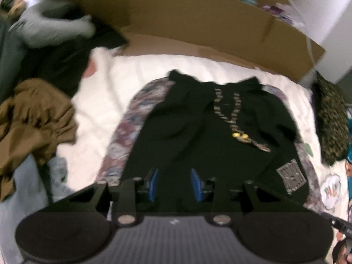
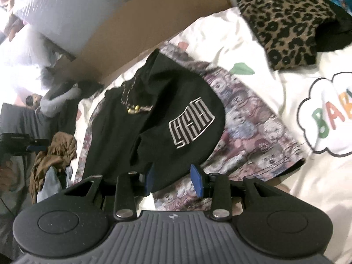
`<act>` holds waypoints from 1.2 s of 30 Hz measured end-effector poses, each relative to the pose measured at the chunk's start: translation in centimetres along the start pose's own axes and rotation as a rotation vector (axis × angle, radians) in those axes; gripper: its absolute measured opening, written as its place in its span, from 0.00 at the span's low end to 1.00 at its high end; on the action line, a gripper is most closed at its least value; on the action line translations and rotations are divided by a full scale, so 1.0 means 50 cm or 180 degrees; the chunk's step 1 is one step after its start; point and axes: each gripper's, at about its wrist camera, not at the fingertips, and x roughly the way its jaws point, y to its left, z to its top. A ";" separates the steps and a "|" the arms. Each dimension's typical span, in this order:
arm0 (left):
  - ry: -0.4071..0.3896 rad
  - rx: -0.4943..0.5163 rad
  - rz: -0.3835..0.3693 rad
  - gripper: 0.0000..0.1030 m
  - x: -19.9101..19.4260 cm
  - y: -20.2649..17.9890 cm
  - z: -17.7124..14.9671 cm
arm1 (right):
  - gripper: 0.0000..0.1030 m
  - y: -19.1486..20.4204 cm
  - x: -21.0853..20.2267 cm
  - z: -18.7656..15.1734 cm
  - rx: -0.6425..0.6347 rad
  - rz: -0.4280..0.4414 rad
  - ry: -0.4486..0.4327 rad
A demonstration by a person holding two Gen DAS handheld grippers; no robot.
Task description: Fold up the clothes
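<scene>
1. Black fabric with patterned sleeves: hoodie point(image 1: 211, 136) spread front-up on the white bedsheet point(image 1: 105, 110), hood toward the cardboard point(image 1: 187, 22), braided drawcords point(image 1: 233, 118) lying loose on the chest.
2. At far left, brown garment point(image 1: 37, 118) and grey garment point(image 1: 48, 26) heaped apart from the hoodie; no need to touch them for this fold.
3. Left tongs point(image 1: 175, 183) hovering over the lower hem, blue pads spread, nothing between them; aimed steeply down.
4. Best taken by the left patterned sleeve point(image 1: 123, 132) near the cuff, pinched through a single layer, then carried flat across the chest.
5. Worth tucking the drawcords inward first, to avoid a lump under the fold.
6. Right tongs point(image 2: 173, 181) angled down over the hem beside the embroidered logo point(image 2: 191, 124), pads apart, seemingly clear of the cloth, though motion blur leaves contact uncertain.
7. Right patterned sleeve point(image 2: 248, 136) lying outstretched on the sheet, ready for a mirrored fold; cuff edge the sensible grip point.
8. Leopard-print garment point(image 2: 283, 19) at far right, apart from the hoodie; sleeve best kept clear of it.
</scene>
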 end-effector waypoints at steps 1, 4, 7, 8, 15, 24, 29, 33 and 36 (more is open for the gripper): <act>-0.0037 0.0048 -0.0062 0.39 -0.002 -0.025 0.002 | 0.41 -0.005 -0.004 0.001 0.0033 -0.0009 -0.0028; -0.0062 0.0256 -0.0263 0.45 0.002 -0.102 0.003 | 0.42 -0.025 -0.016 0.003 0.0081 -0.0103 -0.0139; 0.0072 0.0498 -0.0498 0.45 0.027 -0.178 -0.002 | 0.42 -0.051 -0.024 0.005 0.0125 -0.0208 -0.0179; 0.0120 0.0548 -0.0553 0.45 0.038 -0.199 -0.006 | 0.42 -0.059 -0.025 0.006 0.0131 -0.0251 -0.0190; 0.0516 0.0742 -0.0663 0.46 0.137 -0.289 -0.058 | 0.47 -0.107 -0.040 0.012 0.0208 -0.0418 -0.0282; 0.0979 0.0495 -0.0629 0.48 0.249 -0.311 -0.166 | 0.55 -0.172 -0.025 0.018 0.0282 -0.0839 -0.0327; 0.1110 0.0542 -0.0574 0.51 0.275 -0.311 -0.203 | 0.55 -0.224 -0.001 0.007 0.0517 -0.0980 -0.0255; 0.1245 0.0391 -0.0643 0.52 0.293 -0.306 -0.210 | 0.55 -0.242 0.008 -0.001 0.0665 -0.0939 -0.0266; 0.1341 0.0211 -0.0682 0.52 0.306 -0.305 -0.213 | 0.55 -0.241 0.014 -0.005 0.0707 -0.0884 -0.0242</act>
